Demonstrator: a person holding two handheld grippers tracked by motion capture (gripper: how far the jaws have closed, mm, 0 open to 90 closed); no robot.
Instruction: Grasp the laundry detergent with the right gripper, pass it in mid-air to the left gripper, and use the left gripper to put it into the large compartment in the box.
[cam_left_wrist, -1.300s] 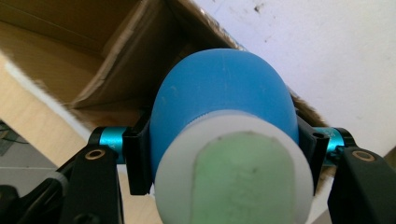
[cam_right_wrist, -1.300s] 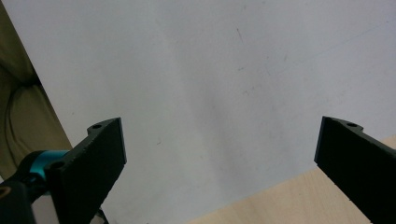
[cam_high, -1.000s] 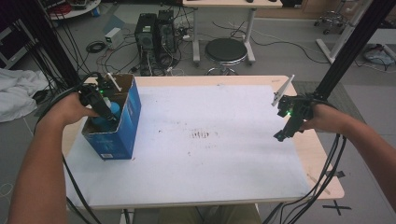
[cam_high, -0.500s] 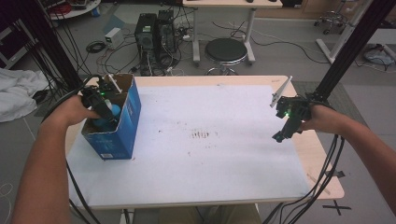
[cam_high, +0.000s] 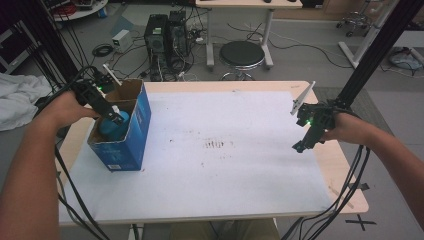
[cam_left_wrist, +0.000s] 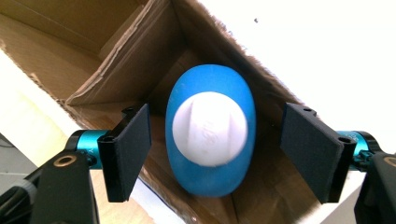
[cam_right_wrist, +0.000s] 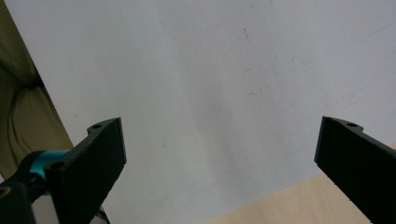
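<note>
From the high view, the left gripper (cam_high: 116, 116) hangs over the open top of a blue cardboard box with a brown inside (cam_high: 136, 131), which stands at the left end of the white sheet covering the wooden table (cam_high: 240, 165); a rounded blue object with a white cap (cam_high: 111, 128) sits down in the box right under the jaw tips. At the far right edge of the table the right gripper (cam_high: 300, 145) is held just above the sheet, well apart from the box. The left gripper view looks straight down into the box: the blue object (cam_left_wrist: 210, 128) rests on the cardboard floor, cap upward, and the two black pads (cam_left_wrist: 128, 151) stand either side of it with a clear gap on each side, so the jaws have just been opening and nothing is gripped, though the object lies between them. It seems to lean against the inner wall, but the angle makes that hard to tell. The right gripper view shows its own jaws (cam_right_wrist: 215, 163) spread wide over bare white sheet, empty. The risk from here, as I judge it, is that a pad catches the torn cardboard flap (cam_left_wrist: 116, 44) or the box wall as the hand lifts out, tipping or dragging the light box; a sideways brush could also roll the smooth object over.
</note>
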